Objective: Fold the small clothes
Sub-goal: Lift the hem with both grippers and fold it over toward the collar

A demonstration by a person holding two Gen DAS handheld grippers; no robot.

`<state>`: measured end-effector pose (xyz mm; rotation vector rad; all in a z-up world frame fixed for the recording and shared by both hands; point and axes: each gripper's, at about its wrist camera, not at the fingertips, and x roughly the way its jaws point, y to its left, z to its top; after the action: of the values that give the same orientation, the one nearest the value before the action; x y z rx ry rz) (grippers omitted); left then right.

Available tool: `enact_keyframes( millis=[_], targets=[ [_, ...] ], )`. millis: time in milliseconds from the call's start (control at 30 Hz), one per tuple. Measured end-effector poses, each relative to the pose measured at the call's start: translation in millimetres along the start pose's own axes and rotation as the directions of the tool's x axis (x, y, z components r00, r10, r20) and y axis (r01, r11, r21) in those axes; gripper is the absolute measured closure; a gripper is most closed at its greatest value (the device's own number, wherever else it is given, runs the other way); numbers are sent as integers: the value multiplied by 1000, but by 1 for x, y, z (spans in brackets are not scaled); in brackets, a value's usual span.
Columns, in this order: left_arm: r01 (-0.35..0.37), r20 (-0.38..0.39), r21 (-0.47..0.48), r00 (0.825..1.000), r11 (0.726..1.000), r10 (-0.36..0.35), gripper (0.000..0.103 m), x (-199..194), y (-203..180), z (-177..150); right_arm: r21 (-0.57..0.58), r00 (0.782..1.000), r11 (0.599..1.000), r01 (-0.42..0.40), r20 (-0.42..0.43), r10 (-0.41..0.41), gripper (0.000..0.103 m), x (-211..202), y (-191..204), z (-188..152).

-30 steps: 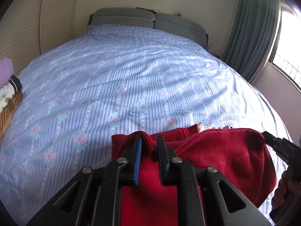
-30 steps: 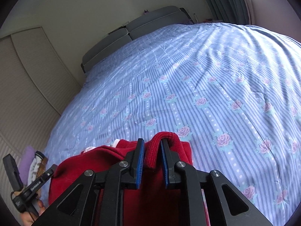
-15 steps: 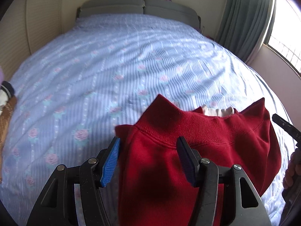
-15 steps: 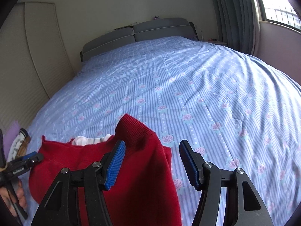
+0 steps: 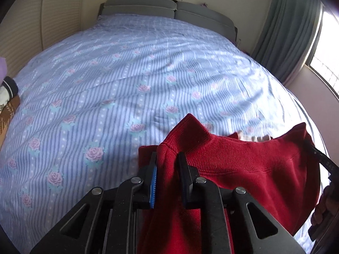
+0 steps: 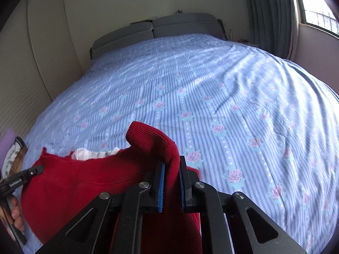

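Together, the left hand-held gripper [image 5: 167, 169] and right hand-held gripper [image 6: 172, 175] are each clamping a corner of a red sweater [image 5: 243, 169]; the garment is hanging between them over a floral-striped bed [image 5: 127, 80].

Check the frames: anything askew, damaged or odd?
Nothing damaged or spilled. The red sweater is held by both corners, left gripper and right gripper each shut on it. A bit of white fabric shows behind its top edge. The floral bedsheet is only lightly wrinkled.
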<state>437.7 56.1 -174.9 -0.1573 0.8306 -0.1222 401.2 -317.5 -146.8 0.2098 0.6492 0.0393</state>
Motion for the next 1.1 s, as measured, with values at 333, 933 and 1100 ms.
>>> enact_keyframes(
  millis=[333, 933, 1100],
  targets=[
    [-68, 15, 10, 998, 998, 68, 83, 17, -8, -5, 39, 996, 997, 68, -62, -65, 91, 27, -9, -19],
    [4, 77, 185, 997, 983, -19, 50, -42, -86, -48, -180, 1000, 983, -24, 8, 26, 65, -36, 70, -43],
    [-28, 53, 175, 998, 984, 19, 35, -20, -79, -54, -180, 994, 983, 47, -85, -63, 63, -8, 58, -58]
  ],
)
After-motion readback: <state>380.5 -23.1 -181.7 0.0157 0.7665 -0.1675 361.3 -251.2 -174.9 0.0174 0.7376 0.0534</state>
